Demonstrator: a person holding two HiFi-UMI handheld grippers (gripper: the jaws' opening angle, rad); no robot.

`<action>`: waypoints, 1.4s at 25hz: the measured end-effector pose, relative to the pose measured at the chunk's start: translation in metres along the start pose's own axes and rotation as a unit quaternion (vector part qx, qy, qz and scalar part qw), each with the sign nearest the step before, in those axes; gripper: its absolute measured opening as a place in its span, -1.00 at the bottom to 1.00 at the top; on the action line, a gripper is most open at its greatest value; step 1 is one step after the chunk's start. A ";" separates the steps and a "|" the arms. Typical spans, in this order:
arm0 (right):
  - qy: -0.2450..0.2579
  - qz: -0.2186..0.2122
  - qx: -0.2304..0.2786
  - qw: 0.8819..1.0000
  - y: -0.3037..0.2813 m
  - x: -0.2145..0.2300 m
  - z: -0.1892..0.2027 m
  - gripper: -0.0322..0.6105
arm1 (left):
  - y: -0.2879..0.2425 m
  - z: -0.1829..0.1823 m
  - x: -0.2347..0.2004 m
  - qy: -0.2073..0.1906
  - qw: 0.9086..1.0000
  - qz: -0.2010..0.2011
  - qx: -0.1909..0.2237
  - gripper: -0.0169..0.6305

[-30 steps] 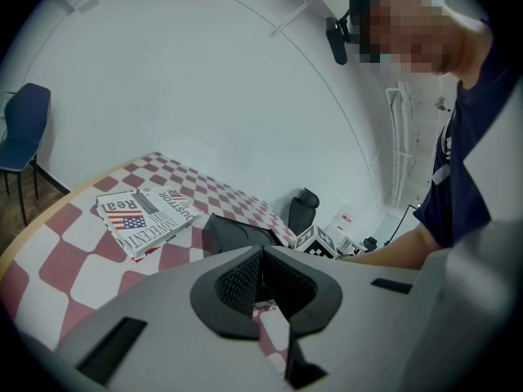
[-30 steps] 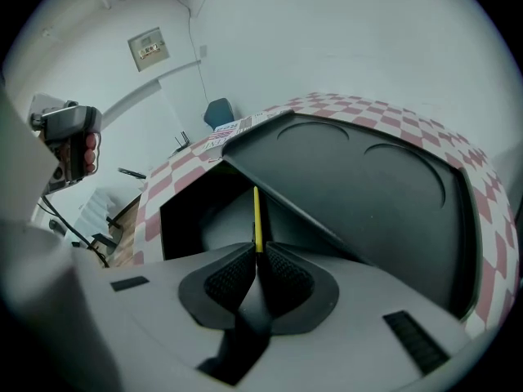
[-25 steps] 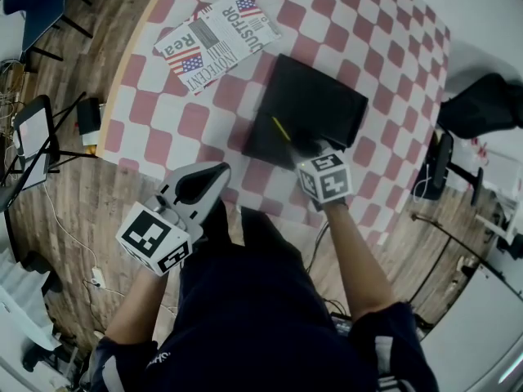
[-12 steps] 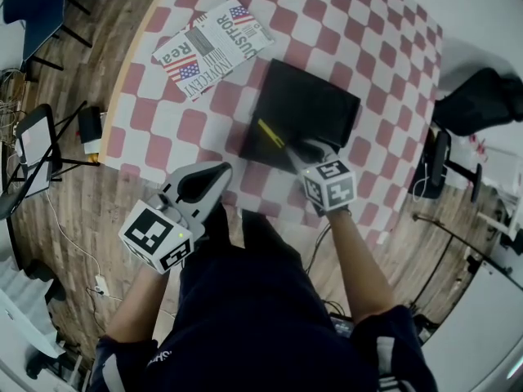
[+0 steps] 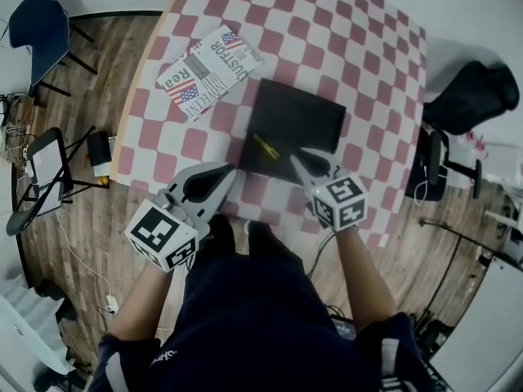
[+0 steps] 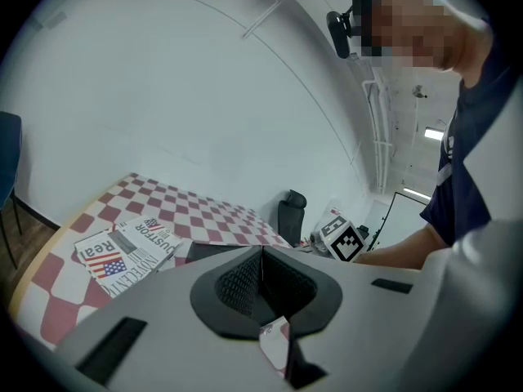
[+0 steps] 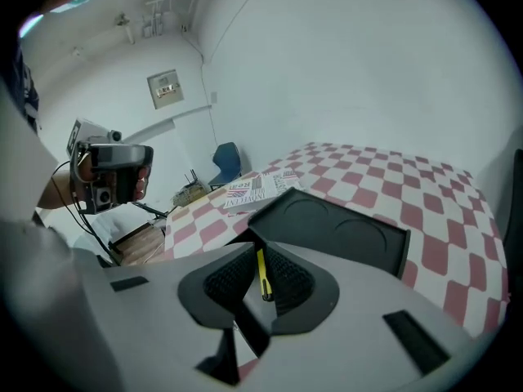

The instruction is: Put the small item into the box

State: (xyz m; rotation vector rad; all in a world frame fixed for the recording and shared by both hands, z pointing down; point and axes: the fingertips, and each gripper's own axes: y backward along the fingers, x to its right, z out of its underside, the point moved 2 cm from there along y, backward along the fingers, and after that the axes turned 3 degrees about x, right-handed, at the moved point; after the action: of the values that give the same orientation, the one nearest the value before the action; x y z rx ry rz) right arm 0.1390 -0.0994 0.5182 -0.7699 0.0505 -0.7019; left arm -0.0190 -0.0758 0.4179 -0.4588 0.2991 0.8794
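On the checkered worktop (image 5: pixel 327 23), the small item (image 5: pixel 264 146) now lies inside the box (image 5: pixel 306 109), near its front edge. Our right tongs (image 5: pixel 302 163) have released it and drawn back, jaws slightly parted. Our left tongs (image 5: pixel 229 170) hover closed and empty before the box. We judge the placing done.

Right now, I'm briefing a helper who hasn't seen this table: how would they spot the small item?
On the red-and-white checkered table a flat black box lies beside a newspaper. The small item is the thin yellow stick inside the box, near its edge closest to the person; nothing else there is yellow.
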 end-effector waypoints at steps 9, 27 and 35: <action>0.026 0.006 0.068 0.997 0.043 -0.018 -0.044 -0.77 | 0.004 -0.022 0.012 -0.028 1.000 0.005 0.006 -0.84; 0.026 -0.004 0.161 0.987 0.100 -0.065 -0.089 -0.82 | 0.026 -0.036 0.031 -0.058 0.998 0.020 0.015 -0.84; 0.017 -0.002 0.169 0.986 0.104 -0.080 -0.087 -0.83 | 0.032 -0.039 0.035 -0.067 0.997 0.030 0.015 -0.84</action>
State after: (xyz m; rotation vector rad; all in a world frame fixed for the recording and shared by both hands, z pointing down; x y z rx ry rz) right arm 0.1112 -0.0531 0.3705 -0.4332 -0.0387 -0.7053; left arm -0.0259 -0.0546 0.3607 -0.3632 0.2039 0.9586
